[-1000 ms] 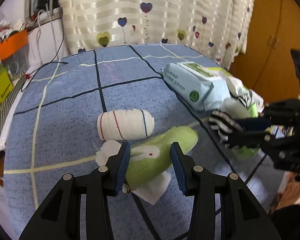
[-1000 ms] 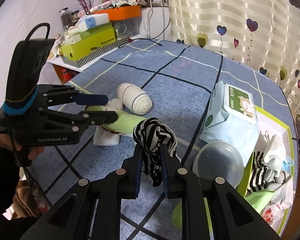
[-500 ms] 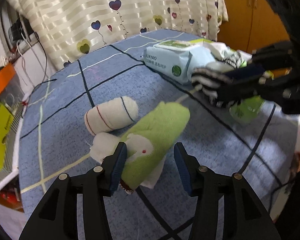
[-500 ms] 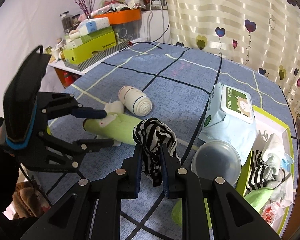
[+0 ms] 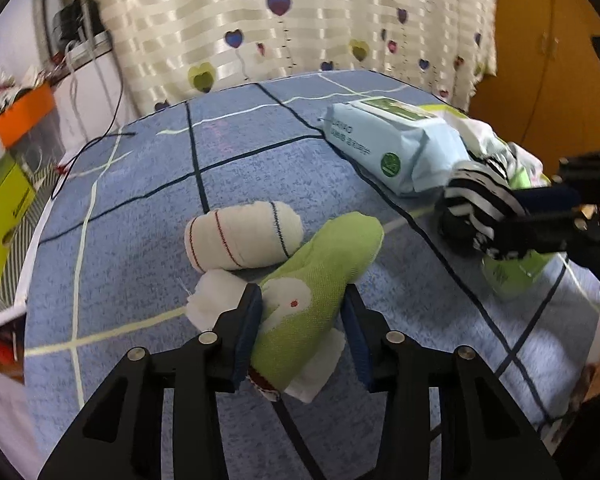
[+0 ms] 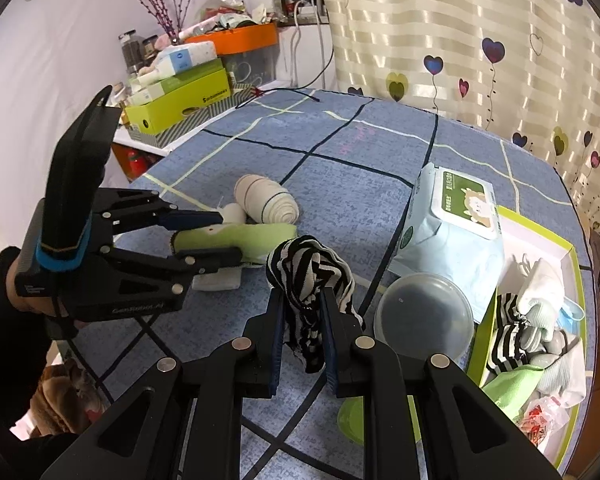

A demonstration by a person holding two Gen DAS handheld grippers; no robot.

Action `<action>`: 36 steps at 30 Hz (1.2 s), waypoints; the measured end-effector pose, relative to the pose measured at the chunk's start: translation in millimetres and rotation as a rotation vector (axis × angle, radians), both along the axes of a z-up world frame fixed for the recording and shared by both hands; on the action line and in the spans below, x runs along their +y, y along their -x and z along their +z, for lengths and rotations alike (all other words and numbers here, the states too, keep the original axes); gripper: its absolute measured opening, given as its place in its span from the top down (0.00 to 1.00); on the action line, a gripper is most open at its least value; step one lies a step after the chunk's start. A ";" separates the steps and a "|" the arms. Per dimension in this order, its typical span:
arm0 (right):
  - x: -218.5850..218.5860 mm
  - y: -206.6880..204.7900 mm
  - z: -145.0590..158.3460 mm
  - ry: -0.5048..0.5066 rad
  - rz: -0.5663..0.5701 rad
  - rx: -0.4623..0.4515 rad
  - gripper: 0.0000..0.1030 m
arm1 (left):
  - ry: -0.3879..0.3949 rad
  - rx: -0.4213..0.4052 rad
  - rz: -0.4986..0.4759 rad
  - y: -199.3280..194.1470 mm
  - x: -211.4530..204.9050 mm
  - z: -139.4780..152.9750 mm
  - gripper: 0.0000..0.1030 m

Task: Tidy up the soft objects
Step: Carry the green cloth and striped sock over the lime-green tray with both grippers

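**Green sock between closing jaws, striped sock clamped**

Left gripper [image 5: 302, 328]: blue-padded jaws just been closing around a lime-green knit sock [image 5: 320, 276]; left pad touching the white patch with its red dot, right pad at the sock's edge, firm pressure not certain. Sock long and rounded at the toe, lying flat and diagonal on a folded white cloth [image 5: 214, 300] with soft, frayed corners. Just beyond, touching the green toe, a rolled white sock [image 5: 242, 238], cylinder-shaped, ringed with thin red and dark lines.

Right gripper [image 6: 302, 334]: jaws together, clamped on a bunched black-and-white striped sock [image 6: 308, 268], ribbed fabric bulging above the pads and trailing below, lifted clear of the bed.

Beside it, a translucent grey plastic dome [image 6: 422, 314], smooth and glossy, over a green base. Behind, a pale blue wet-wipes pack [image 6: 448, 228], crinkled film with a green-and-white flap lid. Further right, a green-rimmed open box [image 6: 536, 224] heaped with more socks and gloves.

Underneath everything, a blue bedspread [image 6: 340, 168], fine-textured, crossed by dark and pale grid lines. Behind, cream striped curtain [image 6: 460, 20] printed with hearts; to the side, a cluttered shelf with a lime-green carton [image 6: 180, 100] and an orange tub [image 6: 244, 38]; wooden cupboard doors [image 5: 556, 60] in the left view.
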State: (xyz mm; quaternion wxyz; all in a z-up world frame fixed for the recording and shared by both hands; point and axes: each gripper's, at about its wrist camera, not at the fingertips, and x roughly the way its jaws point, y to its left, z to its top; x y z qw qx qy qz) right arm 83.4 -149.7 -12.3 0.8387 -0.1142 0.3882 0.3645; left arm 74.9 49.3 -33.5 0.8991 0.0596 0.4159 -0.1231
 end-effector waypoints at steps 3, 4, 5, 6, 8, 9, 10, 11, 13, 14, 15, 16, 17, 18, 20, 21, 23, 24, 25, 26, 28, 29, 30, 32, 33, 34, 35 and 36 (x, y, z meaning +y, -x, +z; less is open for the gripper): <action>-2.0 1.1 1.1 -0.009 -0.002 -0.007 0.84 | 0.040 -0.012 0.026 1.9 0.6 3.2 0.69; -2.4 1.5 2.2 -0.015 -0.003 -0.012 0.84 | 0.053 -0.018 0.034 3.6 1.0 5.0 0.70; -4.1 1.3 4.2 -0.021 -0.005 -0.016 0.84 | 0.072 -0.026 0.048 6.8 1.8 7.2 0.72; -4.8 1.8 5.6 -0.027 -0.005 -0.021 0.84 | 0.090 -0.030 0.058 8.9 2.5 8.6 0.74; -8.3 3.8 8.8 -0.034 -0.008 -0.027 0.84 | 0.124 -0.036 0.081 12.2 4.1 11.3 0.76; -8.5 4.6 9.5 -0.036 -0.009 -0.029 0.84 | 0.142 -0.038 0.093 14.6 4.9 12.3 0.76; -9.7 5.5 10.9 -0.038 -0.010 -0.031 0.84 | 0.157 -0.039 0.104 15.8 5.5 13.5 0.76; -10.8 6.8 12.3 -0.041 -0.012 -0.034 0.84 | 0.179 -0.041 0.119 18.6 6.5 15.0 0.76; -12.3 9.3 14.3 -0.046 -0.015 -0.037 0.84 | 0.222 -0.052 0.140 25.4 7.3 19.5 0.76; -13.8 10.1 15.8 -0.048 -0.016 -0.040 0.84 | 0.233 -0.057 0.144 27.2 7.5 21.0 0.76; -15.0 11.5 16.9 -0.050 -0.017 -0.043 0.84 | 0.252 -0.062 0.150 30.7 7.0 23.5 0.76; -15.7 13.5 18.3 -0.052 -0.018 -0.047 0.84 | 0.262 -0.064 0.152 32.5 6.6 24.8 0.76; -17.5 14.3 19.5 -0.054 -0.019 -0.049 0.84 | 0.278 -0.068 0.151 35.4 5.3 27.3 0.76; -19.4 16.2 20.8 -0.056 -0.021 -0.054 0.84 | 0.287 -0.070 0.151 37.6 3.9 29.1 0.76; -23.6 18.2 22.9 -0.060 -0.025 -0.059 0.84 | 0.301 -0.080 0.151 41.7 0.0 34.4 0.76; -25.6 19.2 24.2 -0.062 -0.027 -0.061 0.84 | 0.304 -0.084 0.152 43.3 -1.7 36.5 0.76; -31.0 21.0 27.1 -0.067 -0.038 -0.068 0.84 | 0.315 -0.094 0.153 46.8 -5.5 41.9 0.76; -33.6 21.7 28.5 -0.069 -0.043 -0.072 0.84 | 0.322 -0.100 0.152 48.3 -7.7 45.5 0.76; -36.4 22.4 29.7 -0.071 -0.048 -0.075 0.84 | 0.320 -0.110 0.153 49.5 -10.5 49.4 0.76; -39.1 23.1 31.0 -0.074 -0.053 -0.079 0.84 | 0.320 -0.115 0.152 50.3 -13.0 51.9 0.76; -45.1 24.6 32.9 -0.079 -0.063 -0.086 0.84 | 0.325 -0.120 0.148 51.2 -17.2 54.8 0.76; -47.1 25.5 33.7 -0.080 -0.068 -0.088 0.84 | 0.326 -0.121 0.146 50.6 -19.6 56.2 0.76; -50.3 25.8 34.1 -0.082 -0.072 -0.090 0.84 | 0.325 -0.123 0.140 50.4 -22.8 57.5 0.76; -56.1 26.5 35.3 -0.088 -0.082 -0.094 0.84 | 0.328 -0.123 0.130 49.8 -28.2 59.1 0.76; -58.5 26.8 35.4 -0.090 -0.087 -0.095 0.84 | 0.328 -0.122 0.124 49.2 -31.3 60.4 0.76; -61.1 26.7 35.8 -0.091 -0.092 -0.097 0.84 | 0.329 -0.123 0.119 48.8 -33.2 61.3 0.76; -64.0 26.5 36.3 -0.094 -0.098 -0.098 0.84 | 0.332 -0.124 0.116 48.4 -36.6 62.8 0.76; -66.3 26.7 36.7 -0.097 -0.102 -0.099 0.84 | 0.333 -0.123 0.113 47.7 -38.8 63.9 0.76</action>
